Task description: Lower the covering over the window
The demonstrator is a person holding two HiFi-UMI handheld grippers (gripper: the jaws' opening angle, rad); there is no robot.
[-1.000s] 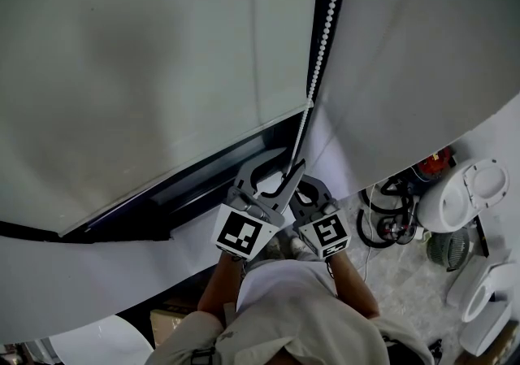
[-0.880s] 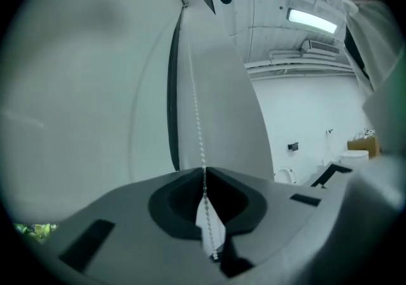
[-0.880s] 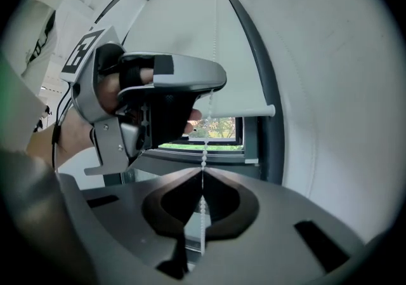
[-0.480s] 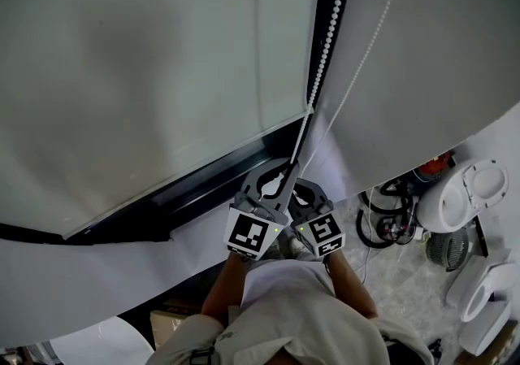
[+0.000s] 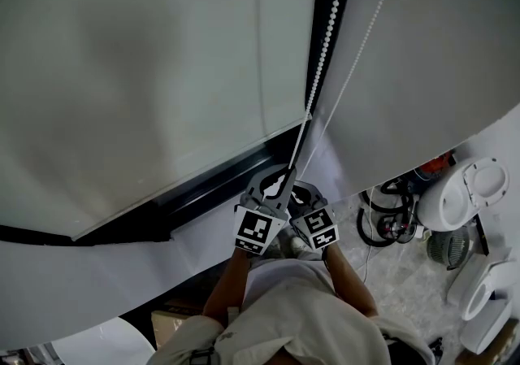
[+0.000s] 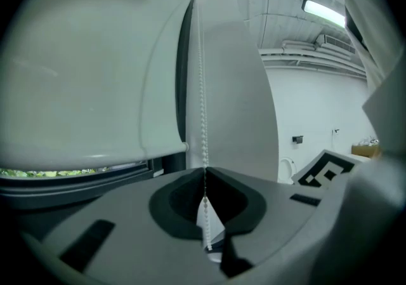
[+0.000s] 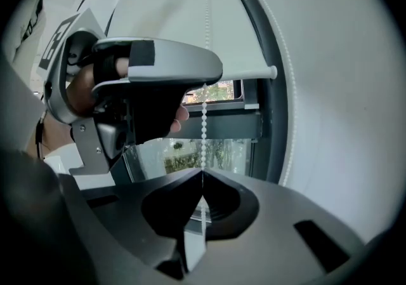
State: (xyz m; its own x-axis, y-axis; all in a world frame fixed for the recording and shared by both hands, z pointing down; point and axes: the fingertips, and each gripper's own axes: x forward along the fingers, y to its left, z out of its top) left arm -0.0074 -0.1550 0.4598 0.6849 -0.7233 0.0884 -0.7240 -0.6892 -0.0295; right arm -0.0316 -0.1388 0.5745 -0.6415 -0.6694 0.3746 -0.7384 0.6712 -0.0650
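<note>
A white roller blind point(image 5: 146, 71) covers most of the window, and its bottom bar point(image 5: 195, 167) hangs just above the black sill. A white bead chain point(image 5: 325, 38) runs down the black frame at the blind's right edge. My left gripper point(image 5: 284, 179) is shut on one strand of it point(image 6: 203, 119), the beads pinched between the closed tips point(image 6: 205, 172). My right gripper point(image 5: 299, 190) sits just below and right of it, shut on the chain point(image 7: 204, 119) at its tips point(image 7: 203, 176). In the right gripper view the left gripper point(image 7: 209, 77) grips the chain right above.
The black window frame and sill point(image 5: 203, 180) lie directly ahead, with glass and greenery point(image 7: 190, 150) below the blind. A white wall point(image 5: 422, 54) stands to the right. Below on the floor are white toilets point(image 5: 467, 193), coiled hoses point(image 5: 398, 209) and a cardboard box point(image 5: 171, 323).
The left jaws, wide open a second ago, have closed on the chain. Both grippers have moved down together, and the blind's bottom bar sits slightly lower.
</note>
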